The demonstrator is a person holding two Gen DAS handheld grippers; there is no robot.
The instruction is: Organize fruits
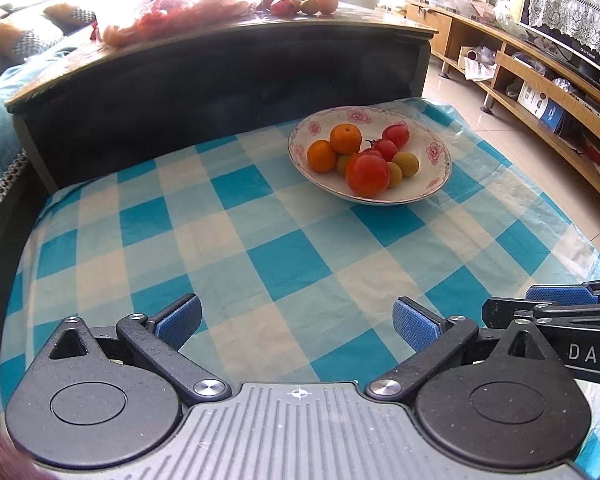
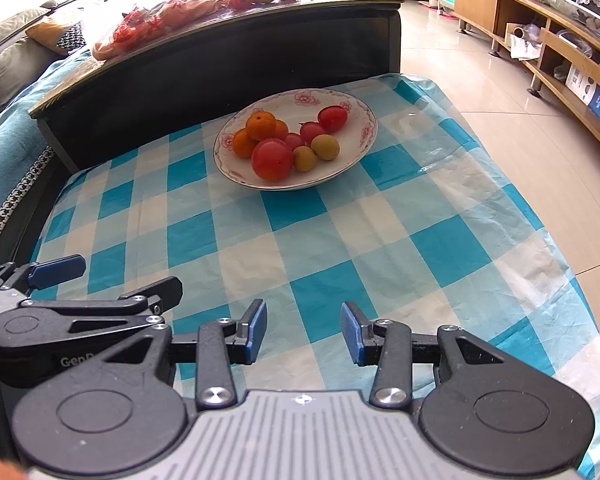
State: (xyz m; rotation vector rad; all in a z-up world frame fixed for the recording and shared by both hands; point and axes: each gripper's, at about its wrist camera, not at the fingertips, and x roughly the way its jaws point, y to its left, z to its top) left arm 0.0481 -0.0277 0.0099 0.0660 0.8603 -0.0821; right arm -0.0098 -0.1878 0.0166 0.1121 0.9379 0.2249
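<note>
Gaping wide, both hand-held grippers, left and right, hold nothing.

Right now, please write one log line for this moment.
left claw: open, empty | right claw: open, empty | fruits: in plate | stage: idle

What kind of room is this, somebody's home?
Most likely a home living room: a sofa with cushions on the left, a long low wooden media shelf along the right wall, and a floral plate of fruit on a checked tablecloth.
</note>
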